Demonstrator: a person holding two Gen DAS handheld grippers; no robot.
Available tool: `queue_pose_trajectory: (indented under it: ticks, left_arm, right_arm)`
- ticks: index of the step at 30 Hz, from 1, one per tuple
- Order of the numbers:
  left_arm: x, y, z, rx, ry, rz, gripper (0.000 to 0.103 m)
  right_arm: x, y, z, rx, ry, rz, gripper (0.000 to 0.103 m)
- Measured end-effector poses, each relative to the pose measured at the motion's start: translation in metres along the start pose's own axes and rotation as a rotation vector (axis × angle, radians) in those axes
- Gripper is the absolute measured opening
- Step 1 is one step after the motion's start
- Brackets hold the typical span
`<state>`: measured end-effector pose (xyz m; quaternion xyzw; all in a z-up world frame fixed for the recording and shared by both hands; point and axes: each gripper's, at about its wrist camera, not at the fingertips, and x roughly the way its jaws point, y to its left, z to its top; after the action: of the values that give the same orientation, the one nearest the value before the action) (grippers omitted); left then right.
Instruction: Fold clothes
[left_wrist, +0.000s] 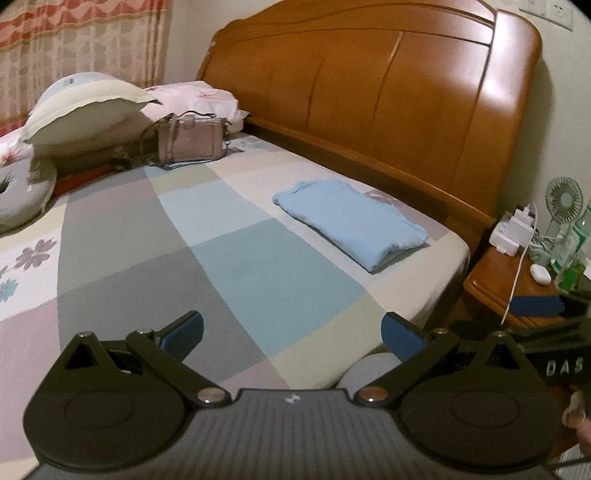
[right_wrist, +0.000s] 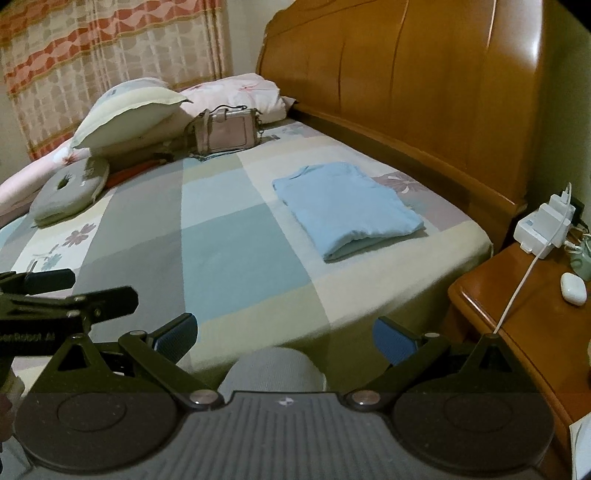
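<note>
"DAS" on right gripper (left_wrist: 546, 306); blue garment (right_wrist: 347, 208) folded on bed (right_wrist: 229, 243).

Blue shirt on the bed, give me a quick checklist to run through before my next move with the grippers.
1. Light blue shirt folded into a neat rectangle: ok; it lies flat, layered edge toward the camera.
2. Left gripper empty and open: ok; fingers spread, nothing between them.
3. Right gripper empty and open: ok.
4. Both grippers clear of the shirt: ok; both are back at the near edge of the bed.
5. Another garment waiting to be folded: cannot tell; only a handbag, pillows and a cushion show.
6. White cable on the nightstand away from the right gripper: cannot tell; it runs close by.
</note>
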<state>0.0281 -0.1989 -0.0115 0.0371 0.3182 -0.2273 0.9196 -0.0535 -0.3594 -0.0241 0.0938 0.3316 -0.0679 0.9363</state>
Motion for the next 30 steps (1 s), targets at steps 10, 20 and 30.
queue_pose_trajectory:
  ticks: [10, 20, 30]
  left_arm:
    - [-0.008, -0.009, -0.003, 0.029, -0.005, 0.035, 0.102]
    - [-0.006, -0.010, -0.003, 0.029, 0.000, 0.030, 0.102]
    - [-0.006, -0.012, -0.003, 0.029, 0.004, 0.028, 0.102]
  right_arm:
    - [-0.010, 0.002, -0.006, -0.003, -0.010, 0.016, 0.103]
    - [-0.011, 0.003, -0.006, -0.009, -0.012, 0.011, 0.103]
    - [-0.011, 0.002, -0.006, -0.008, -0.009, 0.013, 0.103]
